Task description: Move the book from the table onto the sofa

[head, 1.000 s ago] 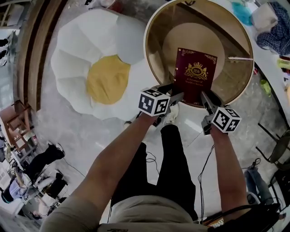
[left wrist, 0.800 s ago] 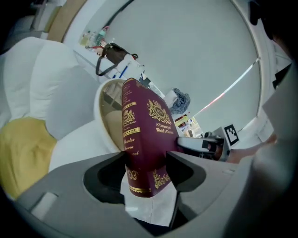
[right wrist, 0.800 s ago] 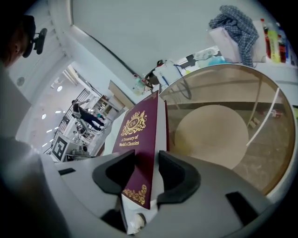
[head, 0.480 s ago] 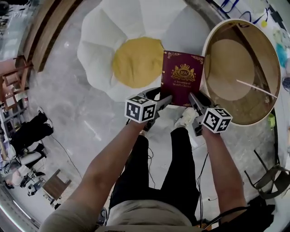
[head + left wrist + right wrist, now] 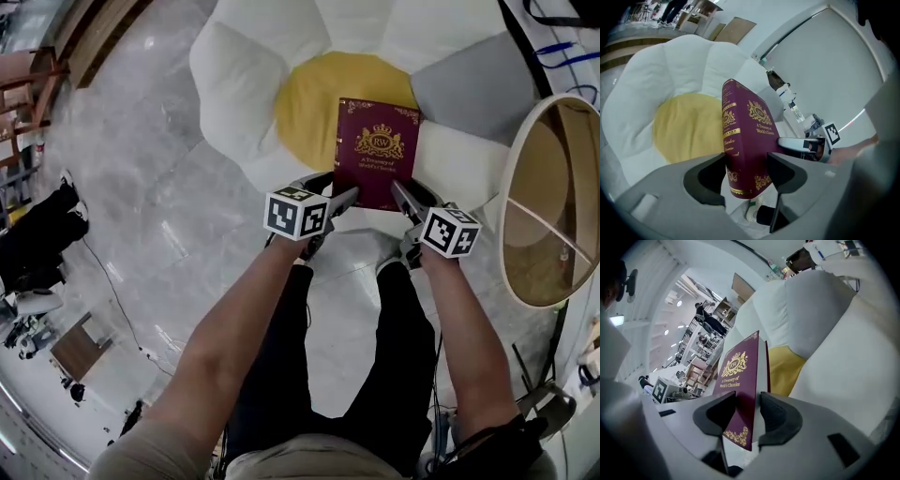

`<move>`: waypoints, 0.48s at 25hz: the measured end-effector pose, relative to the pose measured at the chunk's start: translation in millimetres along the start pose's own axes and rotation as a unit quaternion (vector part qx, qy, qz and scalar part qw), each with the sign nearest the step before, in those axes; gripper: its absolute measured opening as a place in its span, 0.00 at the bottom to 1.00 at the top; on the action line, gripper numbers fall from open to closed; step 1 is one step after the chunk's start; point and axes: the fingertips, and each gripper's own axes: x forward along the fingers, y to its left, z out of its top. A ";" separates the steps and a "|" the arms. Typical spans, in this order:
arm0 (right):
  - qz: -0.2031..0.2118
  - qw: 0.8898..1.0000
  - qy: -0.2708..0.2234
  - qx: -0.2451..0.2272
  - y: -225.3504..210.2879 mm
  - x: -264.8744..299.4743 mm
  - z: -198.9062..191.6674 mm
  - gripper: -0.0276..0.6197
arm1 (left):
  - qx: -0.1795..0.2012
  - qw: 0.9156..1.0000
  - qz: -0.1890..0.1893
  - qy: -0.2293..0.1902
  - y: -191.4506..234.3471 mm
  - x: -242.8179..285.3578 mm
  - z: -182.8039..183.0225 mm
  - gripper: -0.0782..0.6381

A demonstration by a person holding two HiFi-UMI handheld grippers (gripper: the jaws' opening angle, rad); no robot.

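Observation:
A dark red book (image 5: 375,155) with gold crest and lettering hangs in the air, cover up, over the flower-shaped sofa (image 5: 239,89), above its yellow centre cushion (image 5: 307,103). My left gripper (image 5: 347,195) is shut on the book's near left corner, spine side (image 5: 736,154). My right gripper (image 5: 398,190) is shut on the near right corner (image 5: 740,394). Both sets of jaws clamp the book's lower edge. The round glass table (image 5: 553,202) stands at the right, apart from the book.
White petal cushions (image 5: 670,61) ring the yellow centre; a grey cushion (image 5: 464,84) lies at the sofa's right. The person's legs and shoes stand on glossy grey floor (image 5: 159,234) just before the sofa. Wooden furniture (image 5: 80,342) and other people are at the far left.
Both grippers have carried the book leftward off the round table and across to above the sofa's yellow centre. The grip on both corners has stayed the same.

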 end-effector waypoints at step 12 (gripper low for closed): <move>-0.042 0.998 0.055 -0.006 -66.2 135.8 -75.2 0.32 | -0.028 1.000 -0.010 0.010 147.5 70.1 -66.4 0.48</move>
